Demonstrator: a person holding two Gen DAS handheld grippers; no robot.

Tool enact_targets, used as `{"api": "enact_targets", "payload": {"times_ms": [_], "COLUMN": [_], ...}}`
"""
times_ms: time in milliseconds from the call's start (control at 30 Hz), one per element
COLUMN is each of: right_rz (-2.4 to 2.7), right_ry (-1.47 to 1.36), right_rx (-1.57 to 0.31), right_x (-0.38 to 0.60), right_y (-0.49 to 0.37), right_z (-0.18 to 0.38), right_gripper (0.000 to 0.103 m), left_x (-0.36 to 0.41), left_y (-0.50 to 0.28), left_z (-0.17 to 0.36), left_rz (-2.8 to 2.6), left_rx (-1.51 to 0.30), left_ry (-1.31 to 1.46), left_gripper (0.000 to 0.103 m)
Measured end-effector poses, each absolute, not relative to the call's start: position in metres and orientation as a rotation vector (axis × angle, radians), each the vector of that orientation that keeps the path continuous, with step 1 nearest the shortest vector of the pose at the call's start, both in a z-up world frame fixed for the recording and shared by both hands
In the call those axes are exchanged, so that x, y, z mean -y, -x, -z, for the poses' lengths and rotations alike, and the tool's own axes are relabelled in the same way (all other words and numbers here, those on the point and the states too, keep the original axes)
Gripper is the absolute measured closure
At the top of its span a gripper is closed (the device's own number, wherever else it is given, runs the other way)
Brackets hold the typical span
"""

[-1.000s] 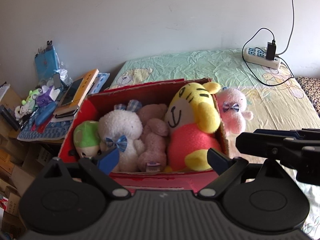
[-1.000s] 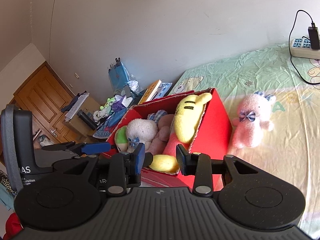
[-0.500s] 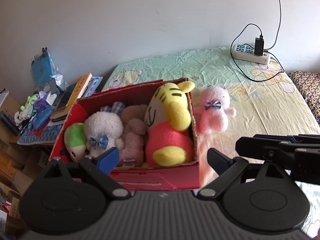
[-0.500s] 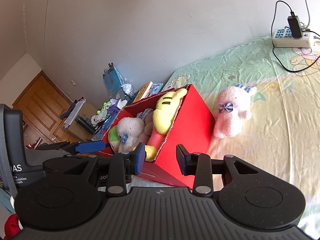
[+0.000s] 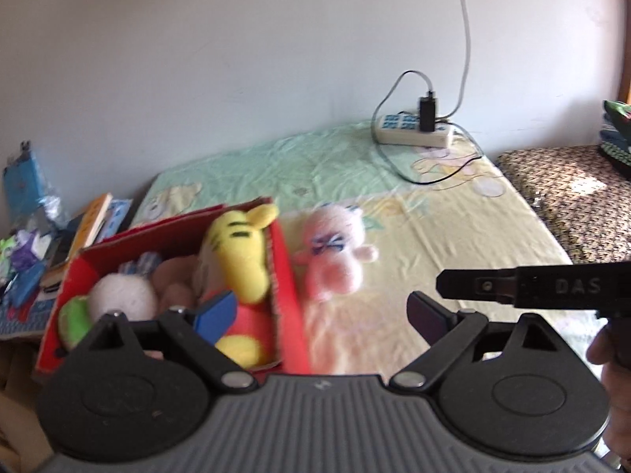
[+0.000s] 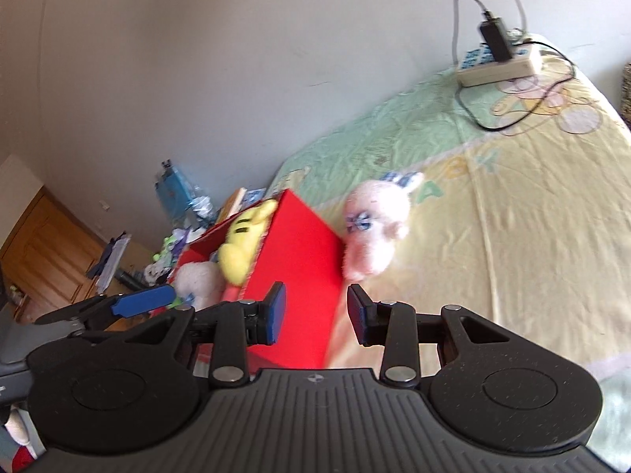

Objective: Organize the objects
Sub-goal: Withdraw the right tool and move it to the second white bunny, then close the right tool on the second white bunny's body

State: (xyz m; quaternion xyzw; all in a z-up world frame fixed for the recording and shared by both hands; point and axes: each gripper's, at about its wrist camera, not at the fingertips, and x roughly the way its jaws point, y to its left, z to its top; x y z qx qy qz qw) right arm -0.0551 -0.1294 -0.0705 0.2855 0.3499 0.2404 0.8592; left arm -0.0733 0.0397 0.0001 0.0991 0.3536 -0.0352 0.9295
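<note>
- Left wrist view: we look across a bed point(image 5: 453, 213) with a pale green-and-yellow cartoon sheet, set against a plain white wall. A red box point(image 5: 286, 287) sits on the bed's near left part, holding a yellow tiger plush point(image 5: 240, 252), a white plush point(image 5: 122, 295) and a green one point(image 5: 73, 317). The pink plush point(image 5: 335, 260) lies on the sheet just right of the box. A power strip point(image 5: 412, 130) rests far behind the box, by the wall.
- Our left gripper point(image 5: 321, 313) hangs above the box's near right corner, fingers spread wide, empty. The right gripper crosses in from the right.
- Right wrist view: only here do we see a wooden door point(image 6: 43, 252) left of the box. The right gripper point(image 6: 315, 317) points at the box's red side, fingers parted, nothing between them. The pink plush point(image 6: 372, 228) touches that side.
</note>
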Motion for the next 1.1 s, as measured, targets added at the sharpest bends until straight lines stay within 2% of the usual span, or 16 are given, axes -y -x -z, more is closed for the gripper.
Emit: {"api": "enact_targets", "payload": {"times_ms": [533,833,1100], "right_rz": [-0.469,-0.576,-0.631], "right_ry": [-0.688,-0.63,-0.67], "right_rx": [-0.859,-0.952,-1.033], "right_x": [0.166,0.145,0.107], "right_y": [-0.003,-0.056,-0.099], "right_z": [0.126,0.142,0.162], "right_gripper": [0.065,0.064,0.058], "left_x": [0.007,0.009,-0.002], "left_y": [0.045,0.034,0.031], "left_z": [0.072,0.118,0.125], "left_rz": [0.283,0.301,0.345], "left_rx": [-0.741,-0.798,-0.839], "left_ry": [-0.26,-0.324,-0.31], "left_gripper": [0.008,0.008,0.008]}}
